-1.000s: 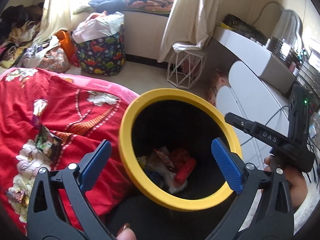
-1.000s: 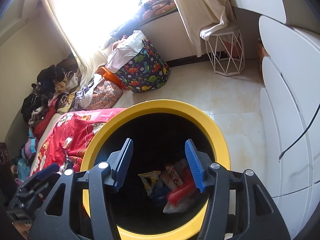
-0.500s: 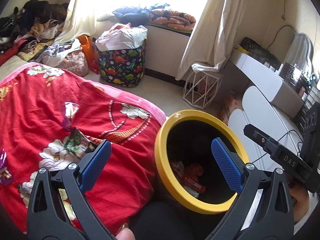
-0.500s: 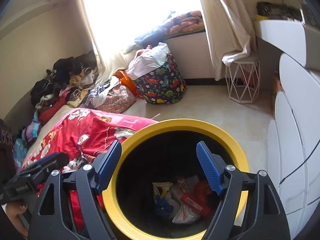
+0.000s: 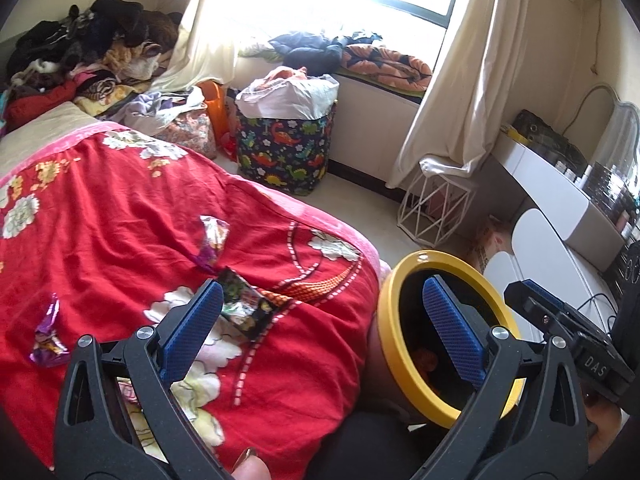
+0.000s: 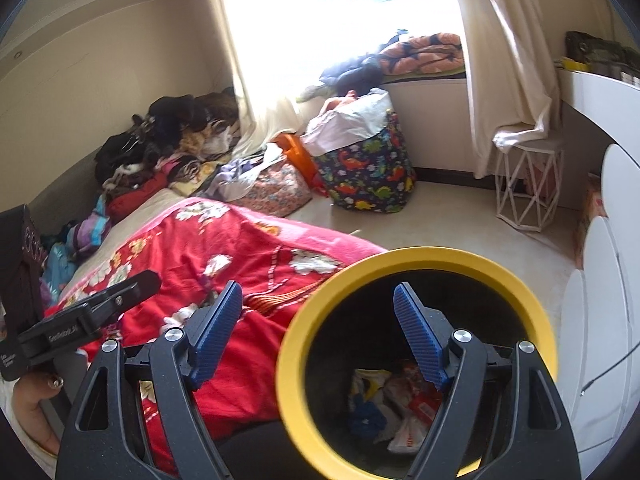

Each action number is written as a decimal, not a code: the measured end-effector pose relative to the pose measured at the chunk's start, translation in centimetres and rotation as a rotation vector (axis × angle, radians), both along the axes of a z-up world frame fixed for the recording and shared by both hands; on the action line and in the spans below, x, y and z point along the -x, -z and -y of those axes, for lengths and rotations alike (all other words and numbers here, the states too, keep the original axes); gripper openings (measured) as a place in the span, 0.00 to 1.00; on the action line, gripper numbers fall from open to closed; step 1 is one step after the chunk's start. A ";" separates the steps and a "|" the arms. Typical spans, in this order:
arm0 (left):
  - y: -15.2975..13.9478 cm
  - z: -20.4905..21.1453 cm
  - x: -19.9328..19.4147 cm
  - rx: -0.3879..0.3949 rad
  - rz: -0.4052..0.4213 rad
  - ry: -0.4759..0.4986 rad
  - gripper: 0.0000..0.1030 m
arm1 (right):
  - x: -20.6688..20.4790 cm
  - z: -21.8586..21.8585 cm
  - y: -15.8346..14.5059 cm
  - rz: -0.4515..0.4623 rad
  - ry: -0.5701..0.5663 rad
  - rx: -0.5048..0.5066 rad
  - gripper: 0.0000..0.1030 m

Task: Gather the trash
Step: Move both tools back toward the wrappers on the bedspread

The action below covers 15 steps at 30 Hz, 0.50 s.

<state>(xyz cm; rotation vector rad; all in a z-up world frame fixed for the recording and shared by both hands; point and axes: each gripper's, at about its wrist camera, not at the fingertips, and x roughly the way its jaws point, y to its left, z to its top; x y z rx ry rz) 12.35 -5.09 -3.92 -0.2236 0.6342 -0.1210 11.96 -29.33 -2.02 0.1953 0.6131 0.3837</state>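
My left gripper [image 5: 320,292] is open and empty above a red flowered bedspread [image 5: 120,220]. A dark snack wrapper [image 5: 244,308] lies on the spread just beyond its left finger. A silvery purple wrapper [image 5: 214,240] sits farther back, and another purple one [image 5: 46,336] at the left. The yellow-rimmed black bin [image 5: 390,320] stands at the bed's edge behind the right finger. My right gripper [image 6: 318,292] is open and empty, its right finger over the bin [image 6: 424,256] and its left over the spread. Several wrappers [image 6: 392,404] lie at the bin's bottom. Each gripper shows in the other's view: [image 5: 524,294], [image 6: 148,284].
A dinosaur-print bag [image 5: 284,152] stuffed with white plastic stands on the floor by the window. A white wire stool [image 5: 436,204] sits under the curtain. A white desk and rounded cabinet [image 5: 552,248] line the right side. Clothes [image 5: 92,52] are heaped at the bed's far end.
Both views have swung left and lifted away from the bin's mouth toward the bed. The right gripper's jaws have widened. The wrappers on the spread now lie ahead of the left gripper.
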 end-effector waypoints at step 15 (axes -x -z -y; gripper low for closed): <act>0.4 -7.5 1.3 -0.015 -0.042 -0.192 0.89 | -2.6 -7.8 0.8 -0.061 -0.160 0.030 0.73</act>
